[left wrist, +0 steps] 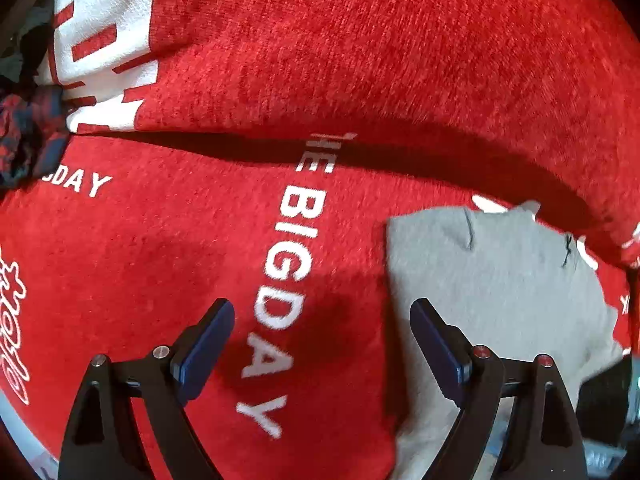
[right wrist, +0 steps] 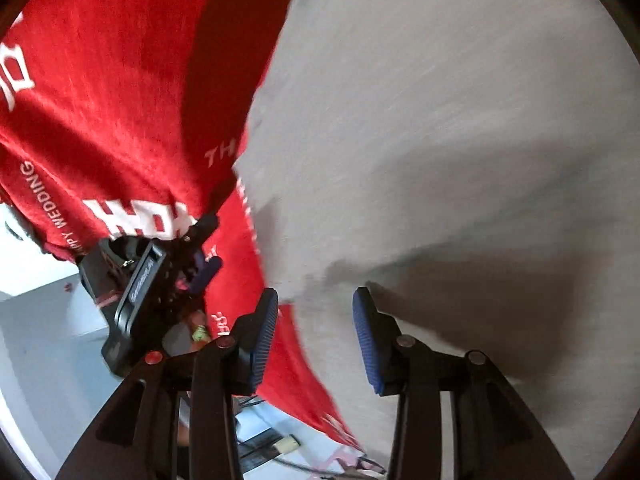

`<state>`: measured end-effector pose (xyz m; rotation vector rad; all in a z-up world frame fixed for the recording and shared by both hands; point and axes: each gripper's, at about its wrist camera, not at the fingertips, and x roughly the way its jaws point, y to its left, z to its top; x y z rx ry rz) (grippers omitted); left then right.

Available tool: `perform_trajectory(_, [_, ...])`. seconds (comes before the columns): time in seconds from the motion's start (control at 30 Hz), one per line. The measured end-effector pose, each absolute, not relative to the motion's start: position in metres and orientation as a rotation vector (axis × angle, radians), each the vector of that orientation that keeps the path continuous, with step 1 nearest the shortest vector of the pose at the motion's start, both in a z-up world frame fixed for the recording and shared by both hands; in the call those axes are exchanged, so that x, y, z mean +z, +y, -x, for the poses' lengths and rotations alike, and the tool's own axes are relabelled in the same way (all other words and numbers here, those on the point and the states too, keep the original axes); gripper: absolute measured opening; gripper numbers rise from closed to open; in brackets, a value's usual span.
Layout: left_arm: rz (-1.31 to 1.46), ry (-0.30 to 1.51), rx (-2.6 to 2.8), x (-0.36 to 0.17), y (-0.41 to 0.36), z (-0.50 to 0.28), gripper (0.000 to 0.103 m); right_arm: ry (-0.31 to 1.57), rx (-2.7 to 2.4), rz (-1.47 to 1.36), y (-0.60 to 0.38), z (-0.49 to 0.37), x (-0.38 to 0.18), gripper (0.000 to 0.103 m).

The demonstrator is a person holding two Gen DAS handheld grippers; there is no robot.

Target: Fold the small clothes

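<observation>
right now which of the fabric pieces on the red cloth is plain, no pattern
The grey garment, lying by the open left gripper; the crumpled piece at the far left edge is dark red-and-blue plaid.

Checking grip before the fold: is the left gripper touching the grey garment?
Cannot tell. In the left wrist view the open left gripper has one finger overlapping the grey garment's edge; contact is unclear.

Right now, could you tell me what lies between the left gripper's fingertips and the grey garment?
Only red printed cloth, seen in the left wrist view: the open left gripper hovers over it, and the grey garment begins by its right finger.
</observation>
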<state>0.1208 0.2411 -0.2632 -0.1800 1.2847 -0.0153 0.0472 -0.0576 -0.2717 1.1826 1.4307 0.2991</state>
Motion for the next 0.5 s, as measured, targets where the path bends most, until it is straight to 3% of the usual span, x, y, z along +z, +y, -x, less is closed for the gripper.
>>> perform_trajectory(0.07, [0.154,1.284,-0.015,-0.261,0.245,-0.117,0.089,1.423,0.293,-1.189,-0.046,-0.056,-0.278,0.041])
perform_trajectory(0.13, [0.142,1.283,-0.024,-0.26,0.246,-0.114,0.089,1.406,0.291,-1.194,-0.038,-0.067,-0.282,0.006])
perform_trajectory(0.3, [0.105,1.307,-0.038,-0.269,0.225,-0.112,0.089,1.467,0.329,-1.146,-0.017,-0.073,-0.291,0.006])
perform_trajectory(0.37, [0.08,1.305,-0.05,-0.272,0.21,-0.11,0.09,1.508,0.342,-1.147,-0.015,-0.073,-0.292,0.009])
perform_trajectory(0.4, [0.054,1.304,-0.053,-0.274,0.202,-0.109,0.09,1.523,0.343,-1.118,-0.02,-0.072,-0.286,0.015])
perform_trajectory(0.43, [0.028,1.307,-0.054,-0.277,0.195,-0.107,0.09,1.524,0.335,-1.048,-0.034,-0.069,-0.275,0.033])
perform_trajectory(0.5, [-0.027,1.317,-0.046,-0.286,0.18,-0.104,0.09,1.471,0.303,-0.971,-0.066,-0.063,-0.257,0.052])
